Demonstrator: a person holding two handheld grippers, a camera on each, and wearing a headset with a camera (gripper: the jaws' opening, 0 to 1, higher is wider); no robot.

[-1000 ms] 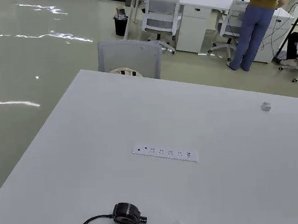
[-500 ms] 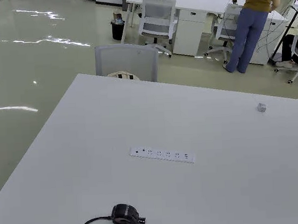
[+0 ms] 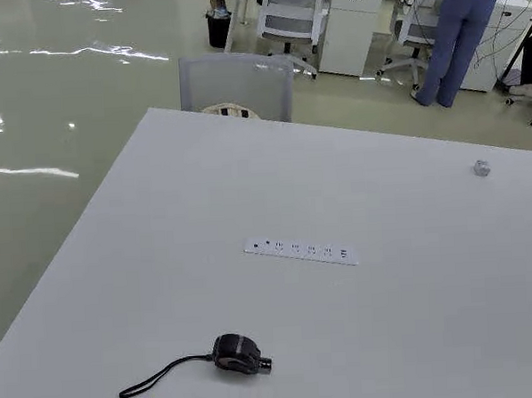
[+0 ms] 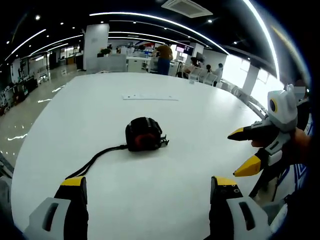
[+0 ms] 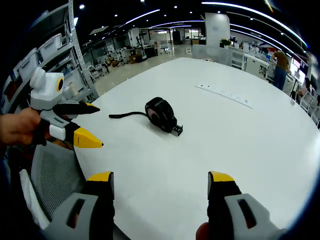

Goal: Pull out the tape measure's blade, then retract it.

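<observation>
tape measure (image 4: 144, 134) lies on tabletop (image 3: 247, 182) | left tongs (image 4: 148, 182) wide, empty, tape measure ahead, not touching | right tongs (image 5: 160, 176) wide, empty, same

Head view: looks forward and down across the table (image 3: 415, 316). Gripper views: low at its near edge, facing inward from opposite sides. All 3 share the tape measure (image 3: 238, 353) and power strip (image 3: 300, 251).

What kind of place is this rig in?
Likely an open-plan office or lab: a large white worktable with a flush white power strip, a grey mesh office chair, more white desks across a glossy grey-green floor, and metal racks of storage bins.
</observation>
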